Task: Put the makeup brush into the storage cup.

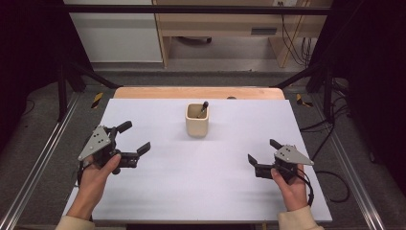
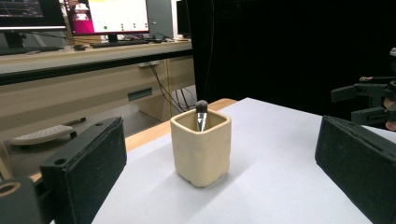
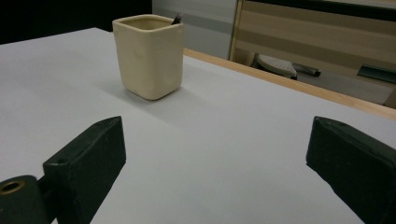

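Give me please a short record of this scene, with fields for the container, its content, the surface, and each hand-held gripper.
container: cream square ceramic cup, upright, at the far middle of the table
content: small brush leaning inside the cup, dark tip up
surface: white table top
left hand-held gripper: open, holds nothing, apart from the cup
right hand-held gripper: open, holds nothing, apart from the cup

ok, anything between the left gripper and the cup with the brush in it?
Nothing visible. The left gripper sits open at the near left of the white table; the cream cup, with the brush standing in it, is upright farther back. The left gripper view shows bare table between jaws and cup. The right gripper stays far right.
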{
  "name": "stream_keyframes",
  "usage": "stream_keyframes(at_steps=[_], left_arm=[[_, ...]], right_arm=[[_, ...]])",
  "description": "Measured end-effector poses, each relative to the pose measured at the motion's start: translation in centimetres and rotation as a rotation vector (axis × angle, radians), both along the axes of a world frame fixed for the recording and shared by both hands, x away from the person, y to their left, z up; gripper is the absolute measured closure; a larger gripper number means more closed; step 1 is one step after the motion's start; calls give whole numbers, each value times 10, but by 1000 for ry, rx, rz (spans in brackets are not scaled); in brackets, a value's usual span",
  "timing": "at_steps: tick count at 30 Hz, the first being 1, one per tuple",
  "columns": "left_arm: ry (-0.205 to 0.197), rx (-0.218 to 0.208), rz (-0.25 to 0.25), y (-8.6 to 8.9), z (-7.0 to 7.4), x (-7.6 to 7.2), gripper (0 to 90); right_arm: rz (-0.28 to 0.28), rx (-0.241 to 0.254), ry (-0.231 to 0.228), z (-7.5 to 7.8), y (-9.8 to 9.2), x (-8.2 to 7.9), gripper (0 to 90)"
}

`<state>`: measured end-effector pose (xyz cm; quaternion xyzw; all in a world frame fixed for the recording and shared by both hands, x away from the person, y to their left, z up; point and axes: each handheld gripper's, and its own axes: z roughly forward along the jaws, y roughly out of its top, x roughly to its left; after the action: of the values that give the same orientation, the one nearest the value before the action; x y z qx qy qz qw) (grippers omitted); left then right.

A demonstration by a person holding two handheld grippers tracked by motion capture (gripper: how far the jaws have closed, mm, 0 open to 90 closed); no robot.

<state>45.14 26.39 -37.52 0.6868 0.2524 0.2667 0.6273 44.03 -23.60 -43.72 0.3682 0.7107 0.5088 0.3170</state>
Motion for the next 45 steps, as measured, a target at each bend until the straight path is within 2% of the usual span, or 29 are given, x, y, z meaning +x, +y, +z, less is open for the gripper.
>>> stream_keyframes(at_steps=[4, 10, 14, 16, 19, 25, 39, 45], left_arm=[[-12, 8, 15, 8, -3, -4, 16], [-14, -6, 33, 16, -9, -11, 17], [-16, 4, 40, 21, -12, -14, 16], [-14, -10, 47, 23, -15, -15, 16], [-14, -8, 55, 26, -19, -17, 16], [-24, 13, 89, 31, -24, -21, 23], [-14, 12, 83, 34, -36, -26, 15], [-13, -1, 83, 36, -41, -26, 8]], right_arm=[[1, 9, -8, 1, -2, -1, 52], [-1, 31, -17, 2, -5, -3, 52], [-1, 44, -28, 4, -7, -4, 52], [3, 46, -33, 5, -8, -4, 52], [5, 53, -38, 6, -8, -5, 51], [8, 71, -56, 9, -11, -6, 53], [19, 75, -55, 10, -16, -8, 42], [27, 78, -53, 9, -16, -8, 39]])
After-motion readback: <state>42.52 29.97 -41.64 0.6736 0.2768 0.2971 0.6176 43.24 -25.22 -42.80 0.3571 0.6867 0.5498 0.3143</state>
